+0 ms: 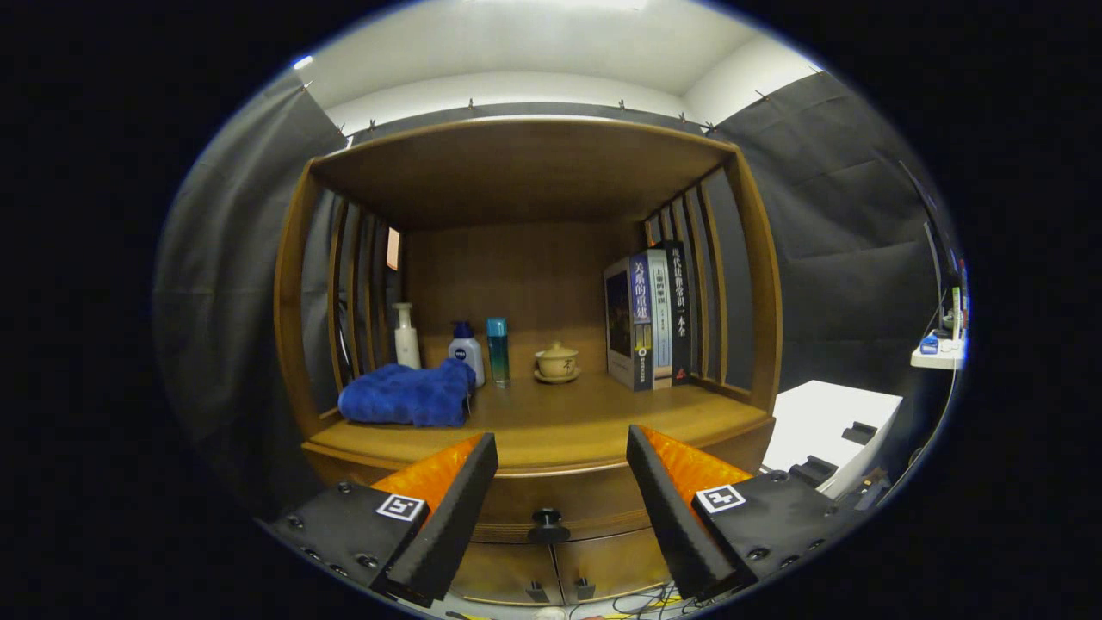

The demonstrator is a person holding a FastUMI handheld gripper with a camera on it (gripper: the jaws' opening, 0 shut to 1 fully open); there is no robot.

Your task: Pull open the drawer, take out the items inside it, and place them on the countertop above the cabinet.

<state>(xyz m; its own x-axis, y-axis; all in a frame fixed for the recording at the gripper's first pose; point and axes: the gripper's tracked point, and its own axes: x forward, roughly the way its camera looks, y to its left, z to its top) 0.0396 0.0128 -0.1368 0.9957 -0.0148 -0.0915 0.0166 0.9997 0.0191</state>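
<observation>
A wooden cabinet stands ahead, its countertop [568, 422] running under an open shelf bay. Below the countertop's front edge is the drawer [560, 499], closed, with a dark round knob [547, 518] at its middle. My gripper [561, 452] is open, its two fingers spread wide to either side of the knob and a short way in front of the drawer, holding nothing. The knob sits between the fingers, lower than their tips. The drawer's inside is hidden.
On the countertop lie a blue towel [406, 394] at the left, then a white pump bottle [405, 336], a white bottle with a blue cap [466, 351], a teal bottle [497, 350], a lidded tea cup [557, 362] and upright books [650, 314]. Two small doors [560, 568] sit under the drawer. A white box [826, 426] stands to the right.
</observation>
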